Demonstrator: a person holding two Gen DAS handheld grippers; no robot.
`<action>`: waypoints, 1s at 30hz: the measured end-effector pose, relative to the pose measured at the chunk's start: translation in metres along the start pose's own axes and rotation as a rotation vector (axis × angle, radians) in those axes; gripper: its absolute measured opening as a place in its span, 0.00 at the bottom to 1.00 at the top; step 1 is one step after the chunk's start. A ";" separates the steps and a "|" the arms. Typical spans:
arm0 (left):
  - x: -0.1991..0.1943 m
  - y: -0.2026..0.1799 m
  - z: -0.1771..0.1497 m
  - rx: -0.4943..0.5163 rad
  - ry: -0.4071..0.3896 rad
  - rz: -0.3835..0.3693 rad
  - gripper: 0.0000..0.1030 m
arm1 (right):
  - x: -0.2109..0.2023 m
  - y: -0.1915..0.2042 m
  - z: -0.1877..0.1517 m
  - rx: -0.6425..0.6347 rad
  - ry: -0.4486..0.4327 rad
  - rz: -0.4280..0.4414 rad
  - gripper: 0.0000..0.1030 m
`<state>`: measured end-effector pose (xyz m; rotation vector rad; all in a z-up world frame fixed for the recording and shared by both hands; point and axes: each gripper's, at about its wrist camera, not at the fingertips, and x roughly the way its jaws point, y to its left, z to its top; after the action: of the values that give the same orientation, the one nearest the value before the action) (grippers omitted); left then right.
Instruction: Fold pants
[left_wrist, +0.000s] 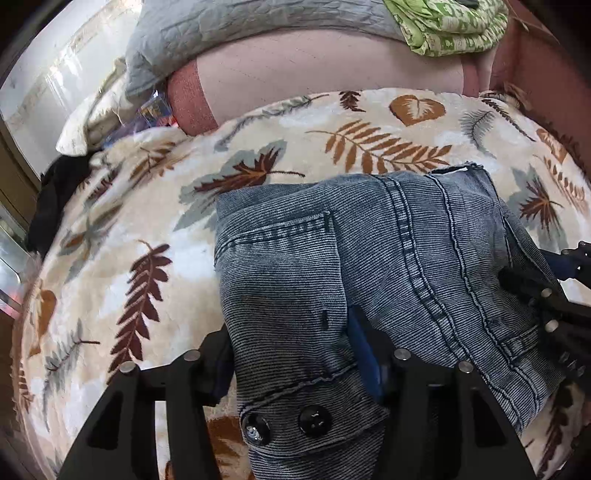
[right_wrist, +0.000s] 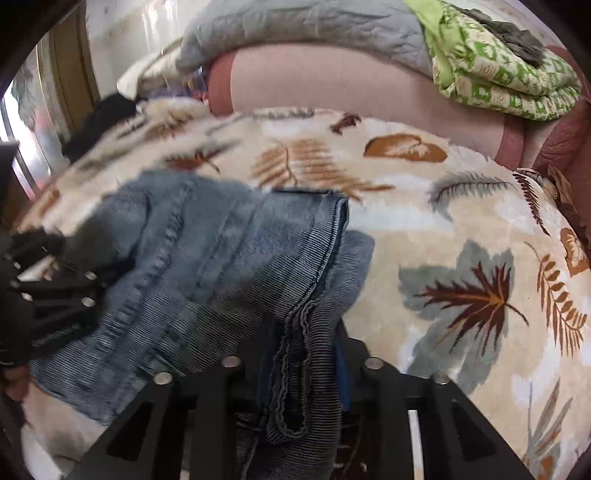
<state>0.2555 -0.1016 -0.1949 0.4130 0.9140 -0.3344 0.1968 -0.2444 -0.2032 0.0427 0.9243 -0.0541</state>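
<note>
Presently the pants (left_wrist: 369, 266) lie as a compact, several-layer bundle on the leaf-print blanket (left_wrist: 129, 221), folding apparently near completion, with the left tongs (left_wrist: 295, 354) straddling the buttoned waistband and the right tongs (right_wrist: 301, 369) around a bunched edge, grip pressure indeterminate.

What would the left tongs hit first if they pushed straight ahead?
The jeans: their denim already lies between the left tongs. Beyond it, probably the leaf-print blanket underneath, though depth is unclear.
</note>
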 end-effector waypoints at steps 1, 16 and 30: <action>-0.001 0.000 0.001 0.001 0.004 0.005 0.59 | 0.000 0.003 -0.002 -0.016 -0.009 -0.017 0.35; -0.042 -0.011 -0.044 0.073 0.029 0.126 0.72 | -0.058 0.015 -0.025 0.010 -0.013 0.167 0.39; -0.210 0.006 -0.065 -0.044 -0.259 0.146 0.82 | -0.185 0.020 -0.047 -0.008 -0.138 0.049 0.40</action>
<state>0.0945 -0.0433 -0.0576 0.3833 0.6338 -0.2268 0.0497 -0.2165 -0.0832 0.0540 0.7855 -0.0077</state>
